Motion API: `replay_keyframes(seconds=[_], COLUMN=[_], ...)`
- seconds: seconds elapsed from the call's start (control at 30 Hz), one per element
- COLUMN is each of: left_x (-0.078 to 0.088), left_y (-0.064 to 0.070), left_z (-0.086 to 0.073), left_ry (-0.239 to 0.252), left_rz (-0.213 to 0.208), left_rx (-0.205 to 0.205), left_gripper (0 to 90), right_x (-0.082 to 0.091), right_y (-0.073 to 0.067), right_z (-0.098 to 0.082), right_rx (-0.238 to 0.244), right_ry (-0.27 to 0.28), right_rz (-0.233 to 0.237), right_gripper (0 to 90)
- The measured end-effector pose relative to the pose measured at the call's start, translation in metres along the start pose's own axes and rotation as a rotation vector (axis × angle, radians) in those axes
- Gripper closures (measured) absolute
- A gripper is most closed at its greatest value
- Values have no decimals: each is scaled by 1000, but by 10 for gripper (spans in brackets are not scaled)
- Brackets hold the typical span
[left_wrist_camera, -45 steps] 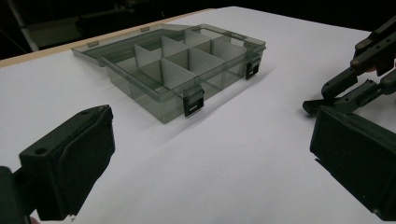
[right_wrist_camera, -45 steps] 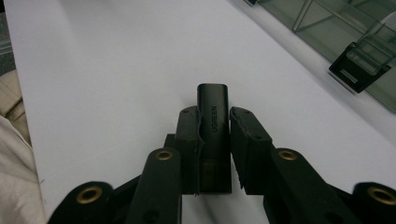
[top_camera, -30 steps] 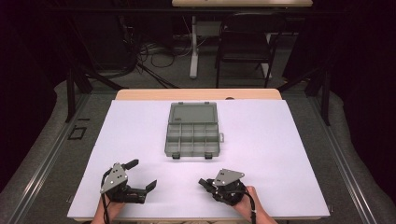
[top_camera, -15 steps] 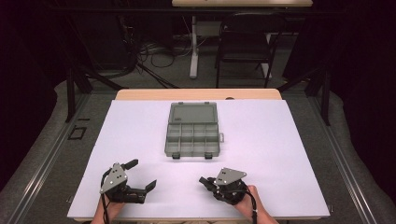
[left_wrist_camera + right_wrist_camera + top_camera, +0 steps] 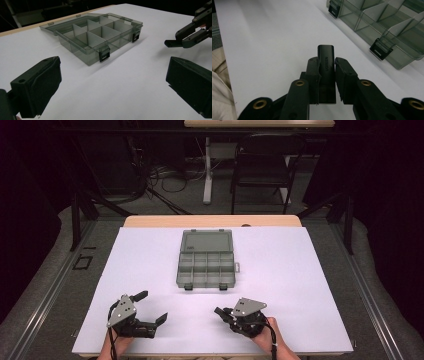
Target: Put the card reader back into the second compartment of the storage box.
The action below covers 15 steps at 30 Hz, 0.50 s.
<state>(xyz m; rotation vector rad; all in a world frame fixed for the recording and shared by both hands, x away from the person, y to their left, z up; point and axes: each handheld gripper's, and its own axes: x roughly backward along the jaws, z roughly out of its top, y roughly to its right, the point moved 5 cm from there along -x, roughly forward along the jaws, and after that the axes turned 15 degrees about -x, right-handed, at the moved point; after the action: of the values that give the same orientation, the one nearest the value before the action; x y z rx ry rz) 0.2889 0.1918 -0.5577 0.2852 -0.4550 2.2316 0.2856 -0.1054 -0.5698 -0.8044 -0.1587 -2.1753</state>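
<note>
right claw grips black adapter marked "UGREEN"; left claw open

No change found between earlier high view pictures and now. Left gripper: no shift in place, tilt or jaw spread. Right gripper: likewise, no shift or turn. Box: no move, lid as before. Hands at near table edge: no shift either.
</note>
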Motion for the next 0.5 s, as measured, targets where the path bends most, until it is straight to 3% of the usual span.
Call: replay_keyframes(seconds=[0.5], left_x=[0], left_y=[0], left_z=[0], left_ry=[0], left_rz=[1], left_rx=[0], left_gripper=[3], right_x=[5], right_y=[6], right_z=[6], right_rx=[-10], right_ry=[22], right_rz=[-16], right_gripper=[736])
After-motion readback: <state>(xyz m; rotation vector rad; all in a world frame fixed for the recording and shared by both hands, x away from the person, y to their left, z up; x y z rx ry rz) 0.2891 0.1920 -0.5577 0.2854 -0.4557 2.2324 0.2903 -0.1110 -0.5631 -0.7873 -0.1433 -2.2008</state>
